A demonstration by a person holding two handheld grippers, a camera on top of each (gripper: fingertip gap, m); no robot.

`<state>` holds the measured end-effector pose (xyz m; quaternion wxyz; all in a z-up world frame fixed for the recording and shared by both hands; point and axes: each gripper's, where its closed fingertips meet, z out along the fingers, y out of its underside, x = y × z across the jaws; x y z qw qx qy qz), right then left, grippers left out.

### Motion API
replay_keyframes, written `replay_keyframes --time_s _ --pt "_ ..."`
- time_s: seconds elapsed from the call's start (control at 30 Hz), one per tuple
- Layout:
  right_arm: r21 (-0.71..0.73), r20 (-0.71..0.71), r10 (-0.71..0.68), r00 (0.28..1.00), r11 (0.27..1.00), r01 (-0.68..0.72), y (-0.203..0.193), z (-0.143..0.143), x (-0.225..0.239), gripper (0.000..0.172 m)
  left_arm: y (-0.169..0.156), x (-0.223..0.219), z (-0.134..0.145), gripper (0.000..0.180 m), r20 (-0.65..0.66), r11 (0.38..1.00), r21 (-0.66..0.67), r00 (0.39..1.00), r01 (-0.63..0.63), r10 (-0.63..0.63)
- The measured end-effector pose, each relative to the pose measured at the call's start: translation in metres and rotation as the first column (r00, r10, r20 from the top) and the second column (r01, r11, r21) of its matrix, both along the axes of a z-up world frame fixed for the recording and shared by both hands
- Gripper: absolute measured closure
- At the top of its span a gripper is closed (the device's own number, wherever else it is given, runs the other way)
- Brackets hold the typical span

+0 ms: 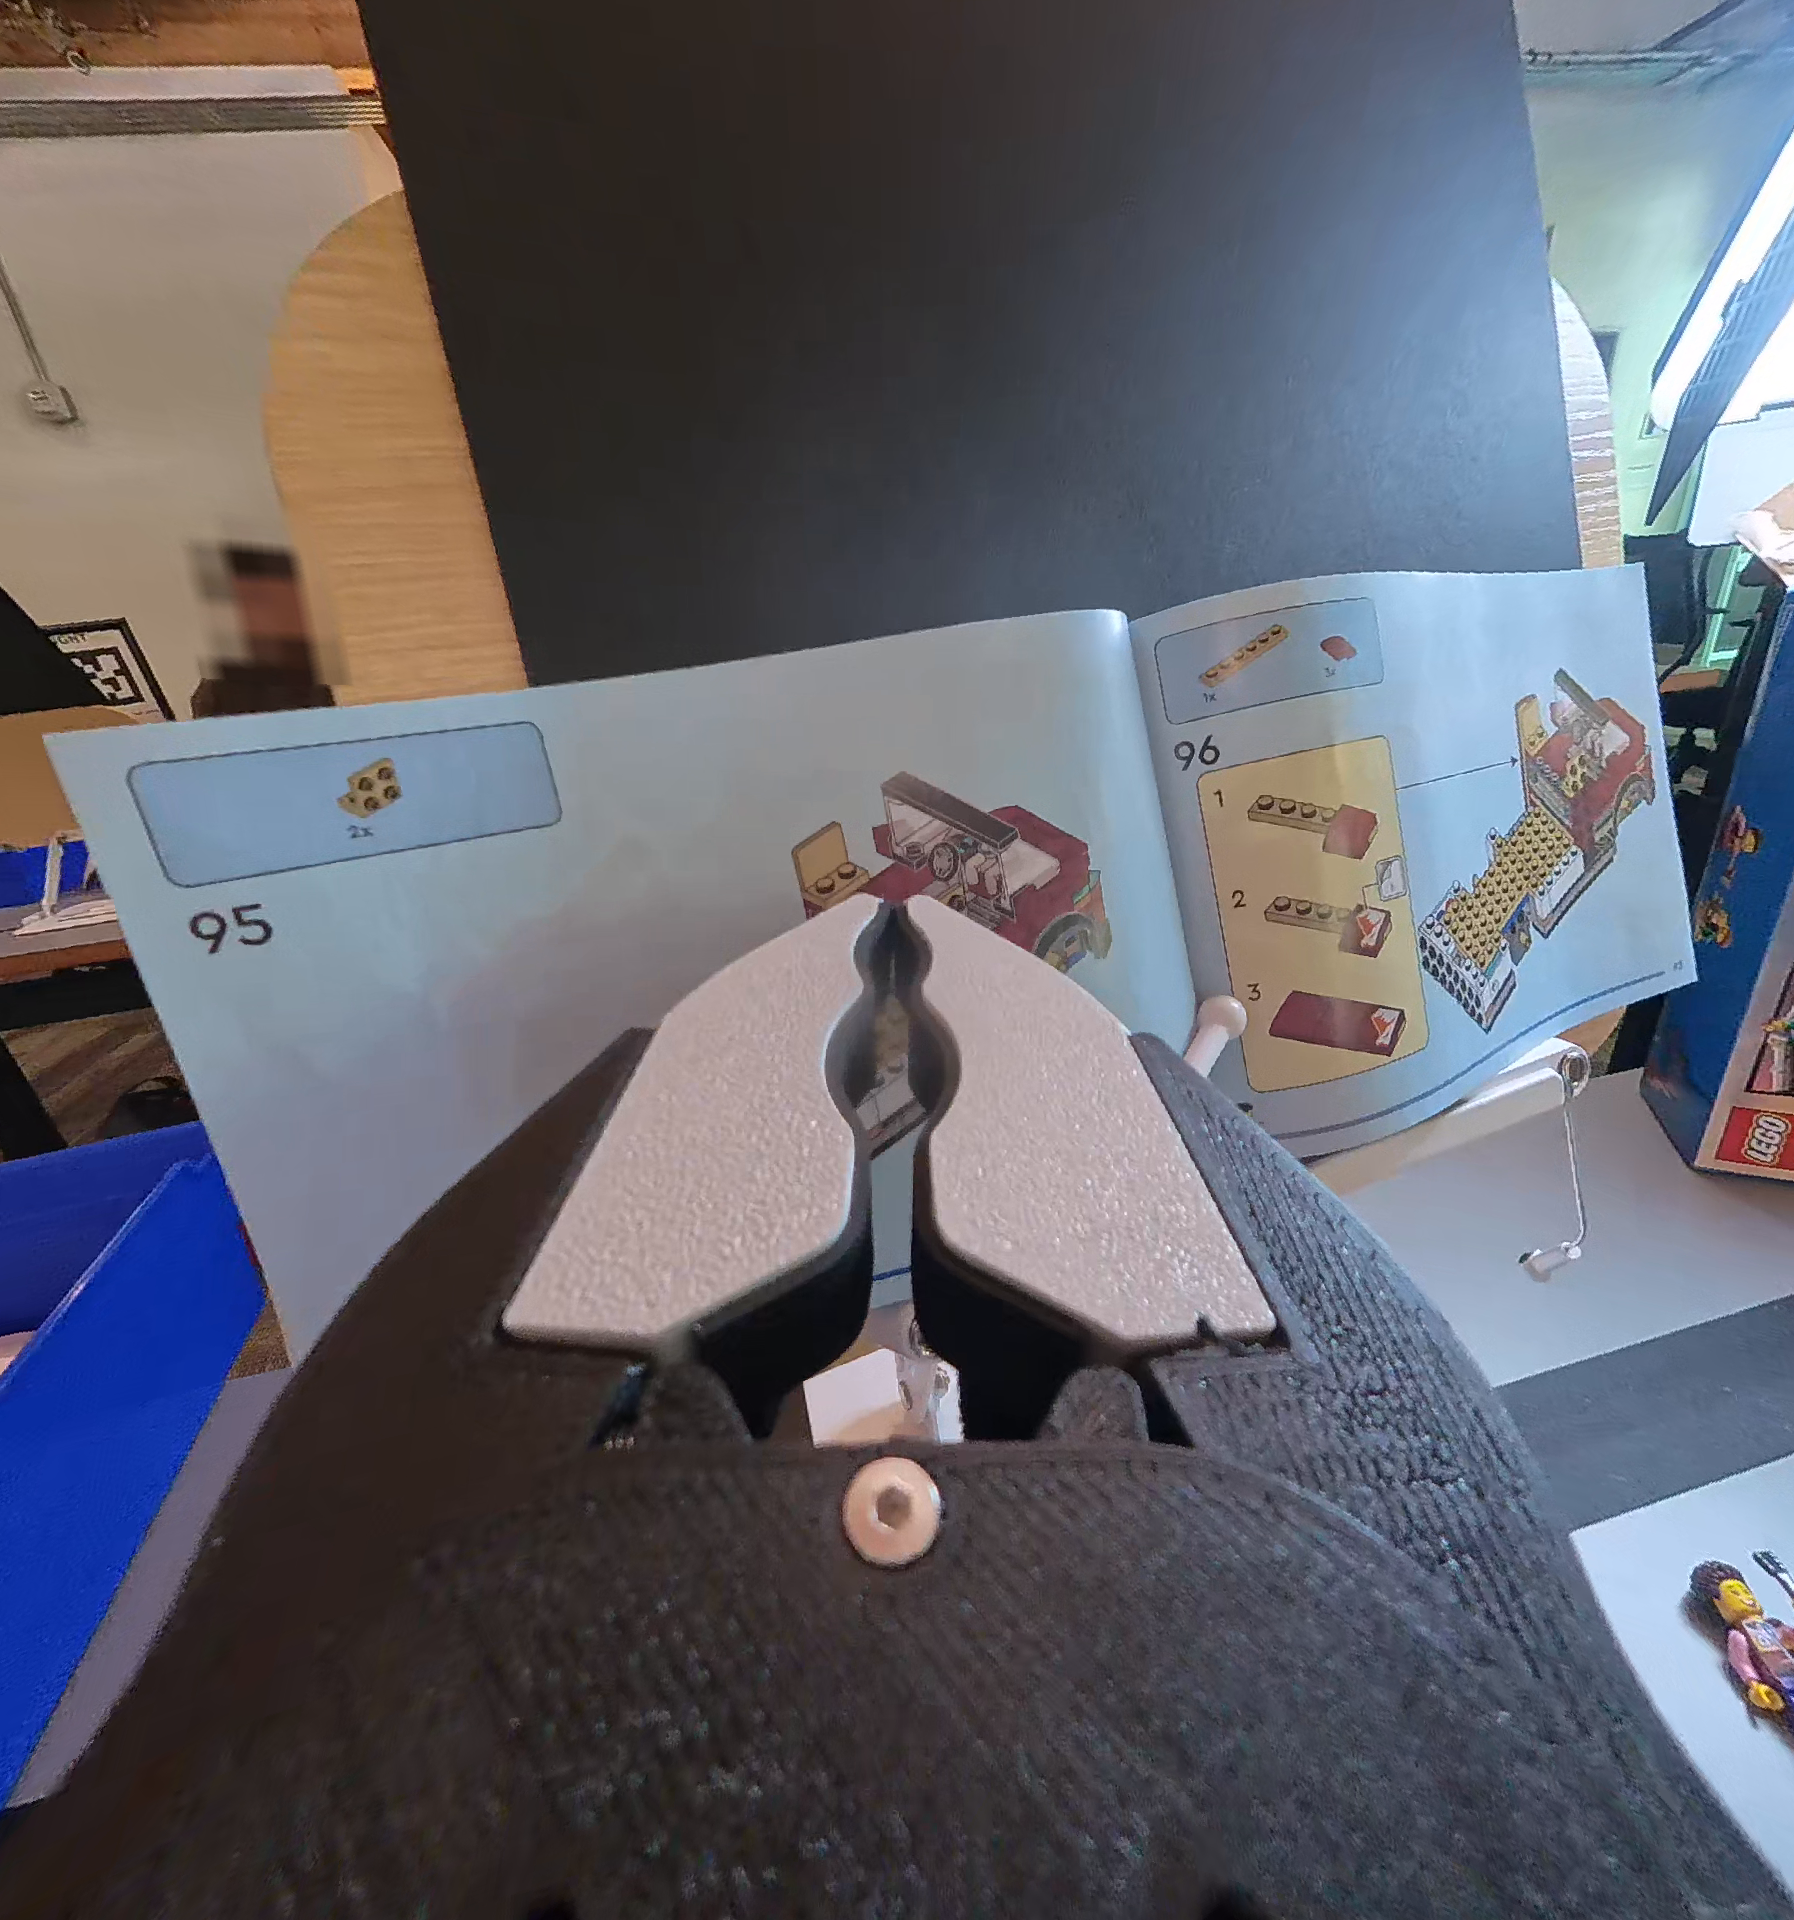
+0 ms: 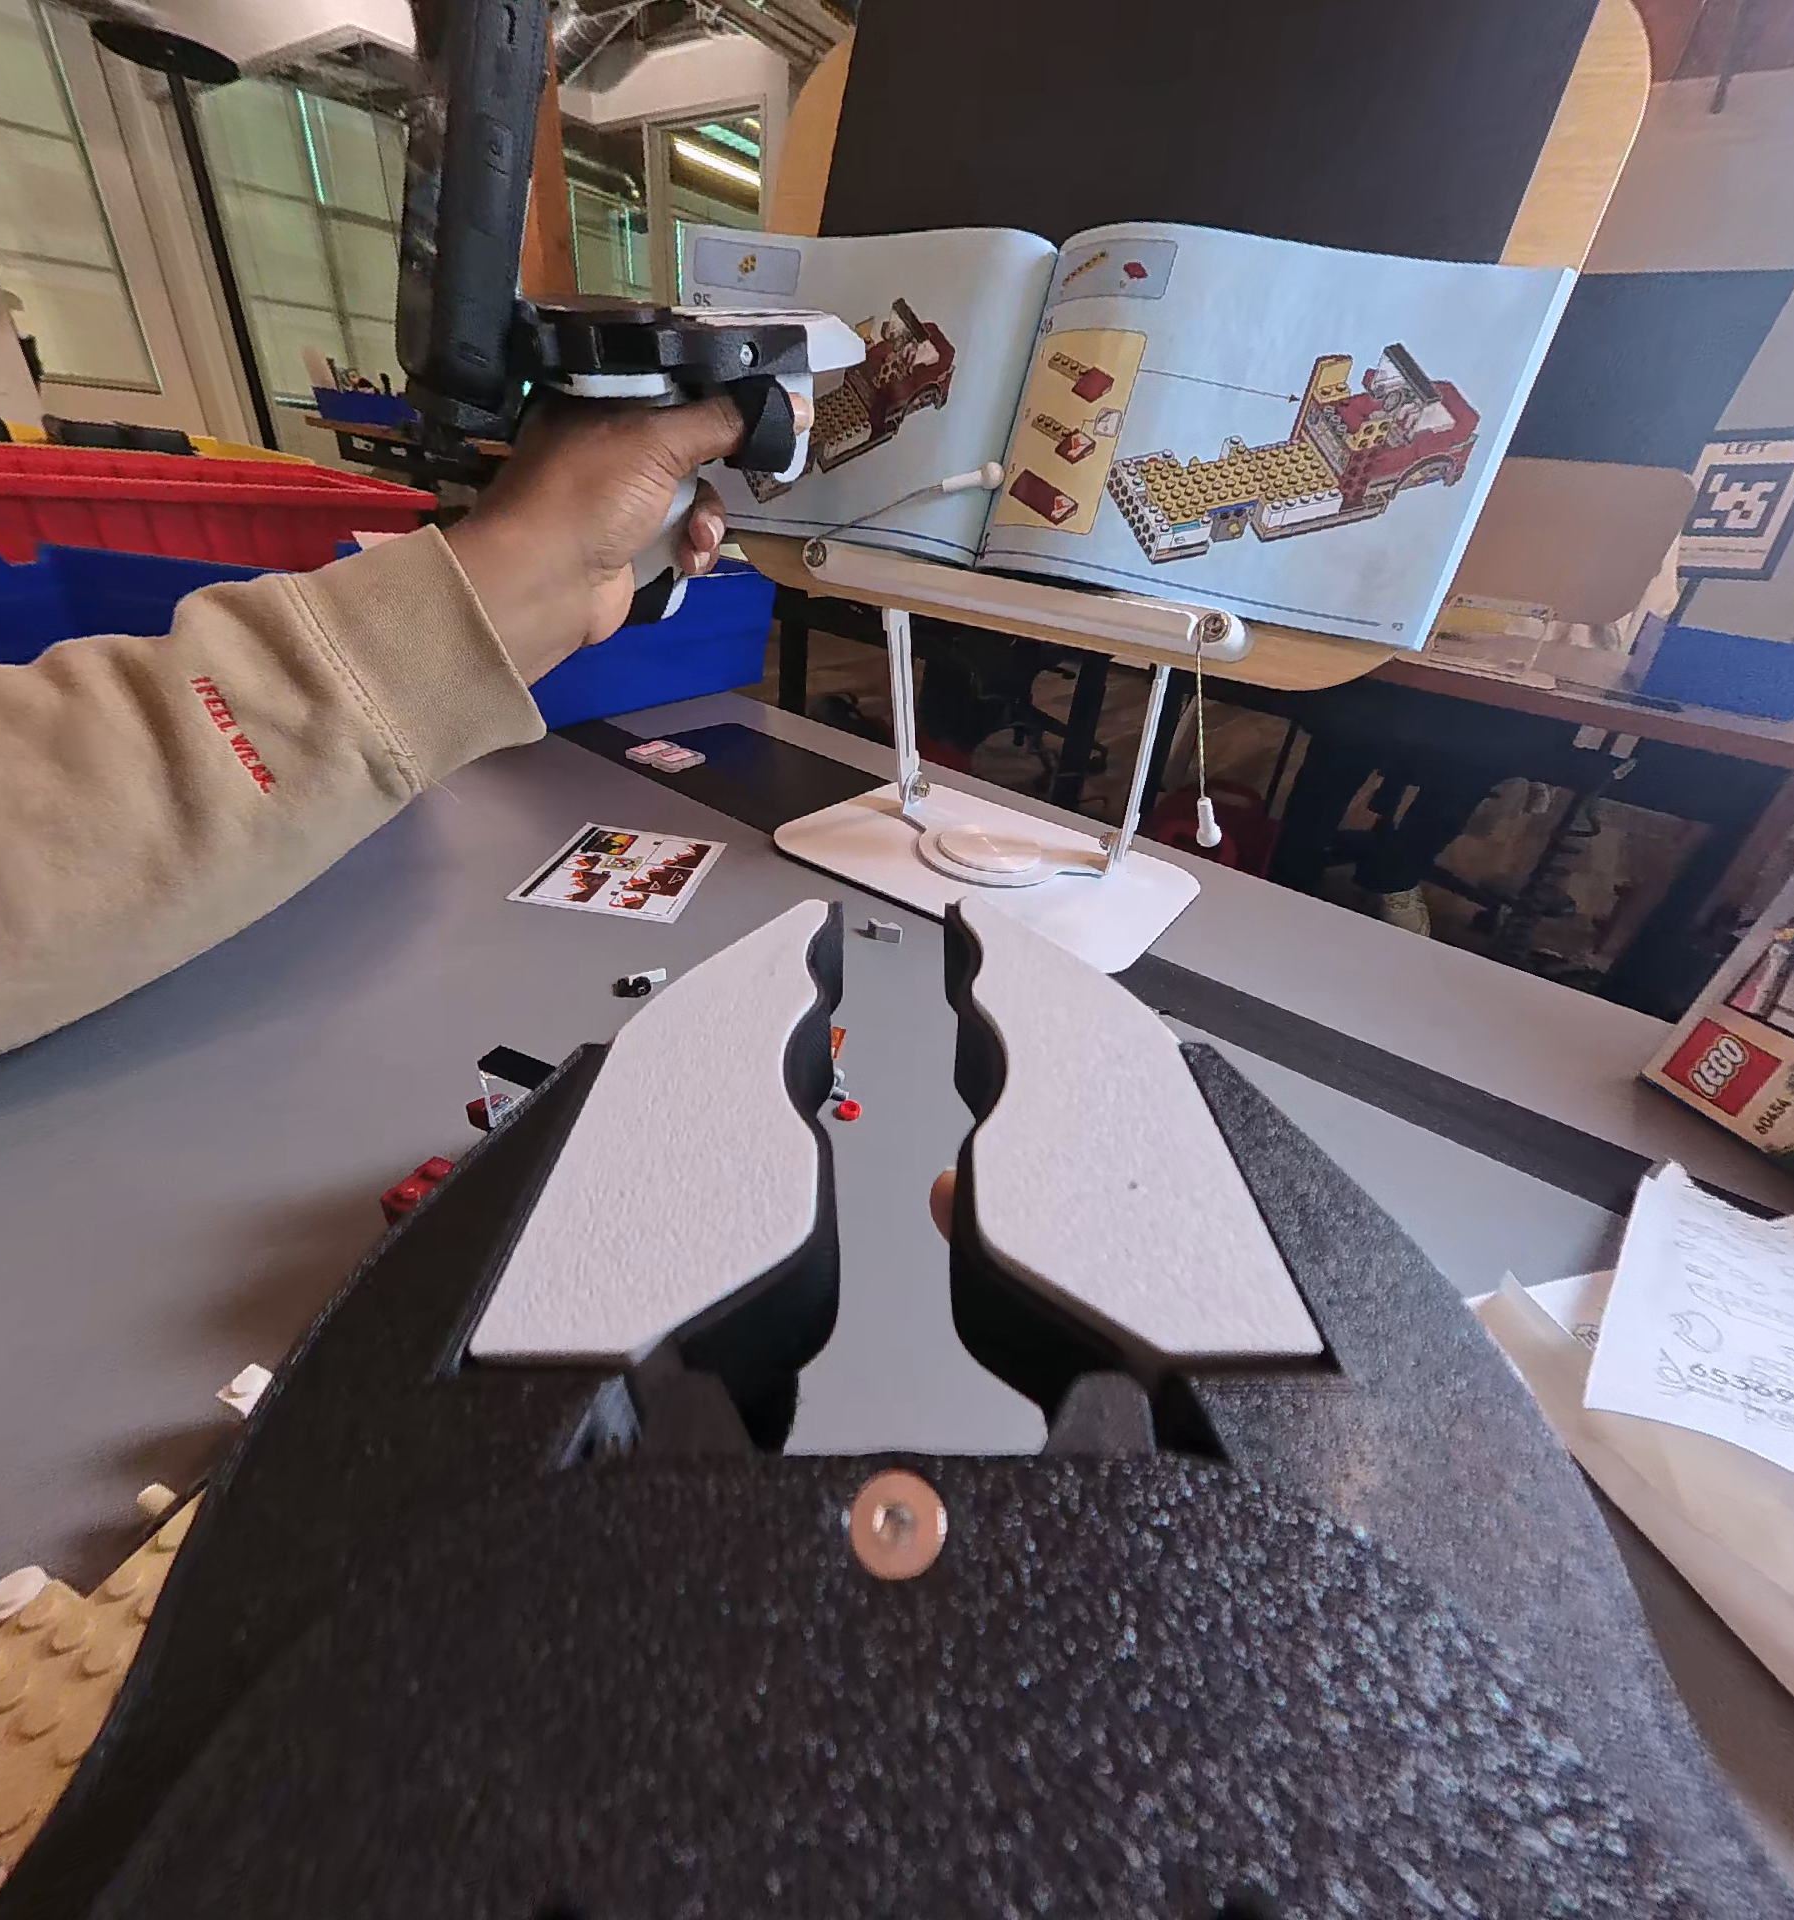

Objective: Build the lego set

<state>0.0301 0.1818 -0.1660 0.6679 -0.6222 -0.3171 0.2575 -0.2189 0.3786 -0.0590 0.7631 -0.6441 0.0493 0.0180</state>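
My left gripper (image 1: 893,912) is shut, its white fingertips (image 1: 768,1091) meeting in front of an open instruction booklet (image 1: 612,852) on a stand. Only the page's printed drawing shows through the hollow between the pads. In the right wrist view a hand holds this gripper (image 2: 851,348) up against the booklet's left page (image 2: 1236,364). My right gripper (image 2: 895,914) is open and empty, low over the grey table (image 2: 249,1091). Bare tabletop shows between its pads. Nearest its tips are a small grey piece (image 2: 882,930), a black and white piece (image 2: 641,982) and a red round stud (image 2: 849,1112).
The stand's white base (image 2: 1028,873) and a sticker sheet (image 2: 618,871) lie ahead. A tan studded plate (image 2: 20,1683) is at lower left and papers (image 2: 1724,1351) at right. A toy set box (image 1: 1786,883), a minifigure (image 1: 1786,1662) and blue bins (image 1: 62,1351) flank the table. Left tips to right tips: about 35 cm. To reach the red round stud (image 2: 849,1112) in a straight line is about 15 cm for my right fingers, about 35 cm for my left.
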Motion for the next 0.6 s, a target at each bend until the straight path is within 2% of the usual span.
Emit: replay_keyframes --time_s 0.17,0.43,0.53,0.6 --pt "-0.004 0.004 0.004 1.0 1.0 -0.004 0.0 -0.002 -0.001 0.153 0.0 0.012 -0.008 0.18 0.026 0.999 -0.024 0.999 0.04 -0.04" --pt "0.015 0.032 -0.007 0.999 1.0 0.006 0.0 -0.004 -0.002 0.152 -0.004 0.014 -0.007 0.18 0.006 0.999 -0.026 0.999 0.033 -0.033" --pt "0.008 0.033 -0.024 0.999 1.0 0.024 0.004 -0.006 0.001 0.152 -0.014 0.026 -0.007 0.18 -0.011 0.992 -0.073 0.995 0.101 -0.102" --pt "-0.014 0.026 -0.029 0.999 0.999 0.029 0.006 -0.009 0.003 0.152 -0.032 0.045 -0.006 0.178 -0.055 0.979 -0.113 0.982 0.172 -0.179"
